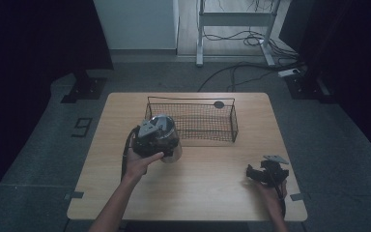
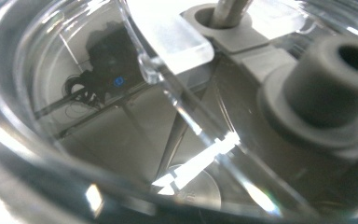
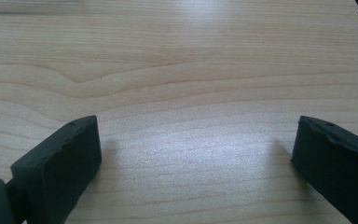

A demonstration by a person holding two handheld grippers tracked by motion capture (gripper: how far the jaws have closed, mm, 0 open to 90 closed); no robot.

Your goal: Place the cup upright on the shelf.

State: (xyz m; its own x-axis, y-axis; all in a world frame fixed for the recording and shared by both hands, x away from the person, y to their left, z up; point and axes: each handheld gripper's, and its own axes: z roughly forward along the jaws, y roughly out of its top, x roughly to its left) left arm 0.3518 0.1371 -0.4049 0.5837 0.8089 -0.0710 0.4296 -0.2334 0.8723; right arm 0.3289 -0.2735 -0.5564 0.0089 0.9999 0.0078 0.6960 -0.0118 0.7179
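High view: wooden table [image 1: 207,193] with a black wire basket [image 1: 193,121] standing at its far middle. A small dark round piece [image 1: 219,104] sits at the basket's far rim. The left gripper [image 1: 149,137] is held in the person's left hand [image 1: 142,162] at the table's left-centre, just in front of the basket's near-left corner. It's pressed up against a clear glass jar [image 1: 169,140] with a greyish lid; the jar looks tilted, top towards the camera. Can't tell from here whether the jar is touching the table or lifted. The right gripper [image 1: 261,173] is near the table's front right corner, low over the wood, well apart from jar and basket, with the right hand [image 1: 270,193] behind it. Floor behind the table has cables and a white metal frame.

Left gripper view: camera is hard up against the clear jar [image 2: 177,112]. Curved glass wall, a clear plastic tab and grey lid parts with a round boss and a metal pin are visible through it. Own jaws are hidden behind the glass and glare, so can't tell whether they're clamped on the jar or just next to it.

Right gripper view: right gripper [image 3: 193,154] has both black jaws spread wide, nothing between them, just bare table [image 3: 177,70] wood grain beneath. The jaws sit close to the surface.
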